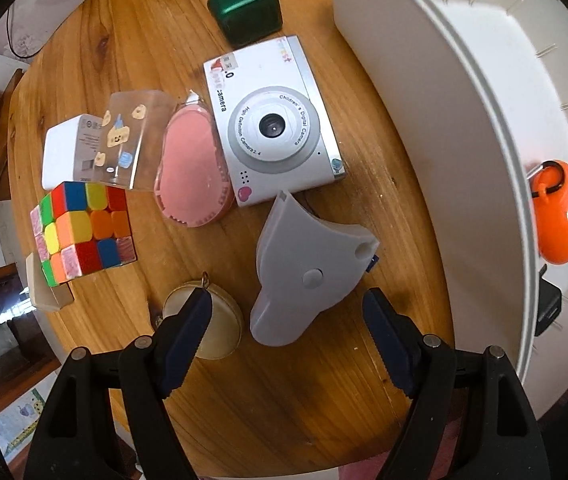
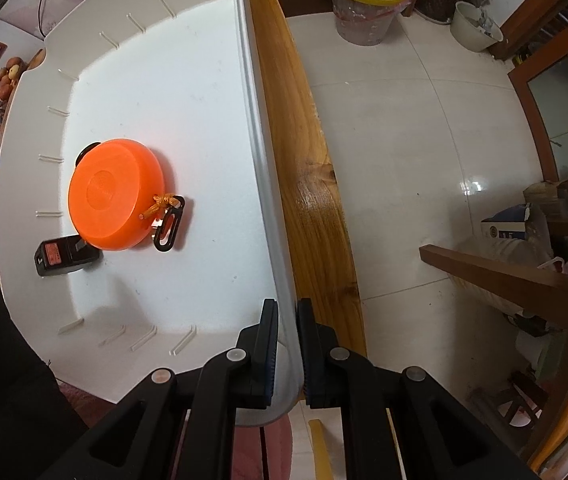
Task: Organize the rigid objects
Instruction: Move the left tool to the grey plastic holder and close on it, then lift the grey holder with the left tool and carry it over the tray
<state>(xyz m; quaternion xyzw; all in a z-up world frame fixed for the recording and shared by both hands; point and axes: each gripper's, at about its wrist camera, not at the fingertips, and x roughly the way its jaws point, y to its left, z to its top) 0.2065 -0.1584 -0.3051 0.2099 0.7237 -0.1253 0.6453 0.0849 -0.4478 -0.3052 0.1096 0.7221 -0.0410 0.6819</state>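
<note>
In the left wrist view my left gripper [image 1: 288,312] is open and empty just above a grey plastic tape-measure case [image 1: 304,272] on the wooden table [image 1: 284,392]. Beside it lie a white children's camera [image 1: 272,124], a pink case [image 1: 192,168], a colour cube [image 1: 84,232], a round beige tape measure [image 1: 220,328], a clear stickered box [image 1: 136,140] and a green block [image 1: 246,6]. My right gripper [image 2: 288,344] is shut on the rim of the white bin [image 2: 260,160], which holds an orange tape measure [image 2: 116,196] and a black charger [image 2: 64,256].
The white bin's wall [image 1: 444,128] stands right of the objects, with the orange tape measure [image 1: 558,212] inside. A white adapter [image 1: 60,156] lies behind the clear box. Beyond the table edge [image 2: 308,160] are tiled floor, a waste bin [image 2: 368,4] and wooden furniture [image 2: 508,276].
</note>
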